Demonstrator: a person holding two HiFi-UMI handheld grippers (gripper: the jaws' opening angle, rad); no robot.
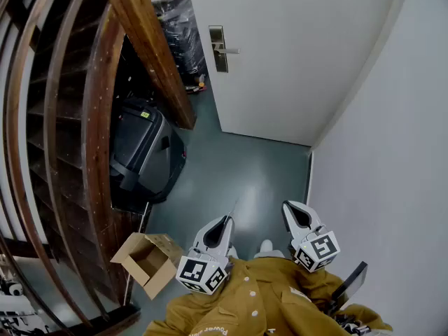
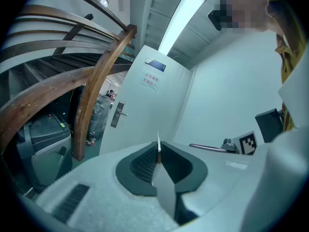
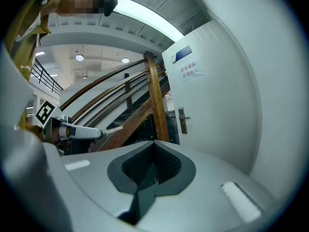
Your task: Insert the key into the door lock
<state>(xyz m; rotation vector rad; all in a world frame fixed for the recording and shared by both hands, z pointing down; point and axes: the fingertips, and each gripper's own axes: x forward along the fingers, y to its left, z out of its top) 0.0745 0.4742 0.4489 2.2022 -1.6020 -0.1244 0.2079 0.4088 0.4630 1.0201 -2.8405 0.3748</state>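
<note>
The white door stands at the far end of the floor, with its metal lock plate and handle on its left edge. In the head view my left gripper is low in the picture, well short of the door. It is shut on a thin metal key, whose blade sticks out forward between the jaw tips. The lock plate shows far off, left of the key tip. My right gripper hangs beside the left one, shut with nothing in it. In the right gripper view its jaws meet, and the lock plate lies ahead.
A curved wooden stair railing fills the left side. A dark grey case stands under it, and an open cardboard box lies on the floor near my left. A white wall closes the right side. Plastic-wrapped goods sit left of the door.
</note>
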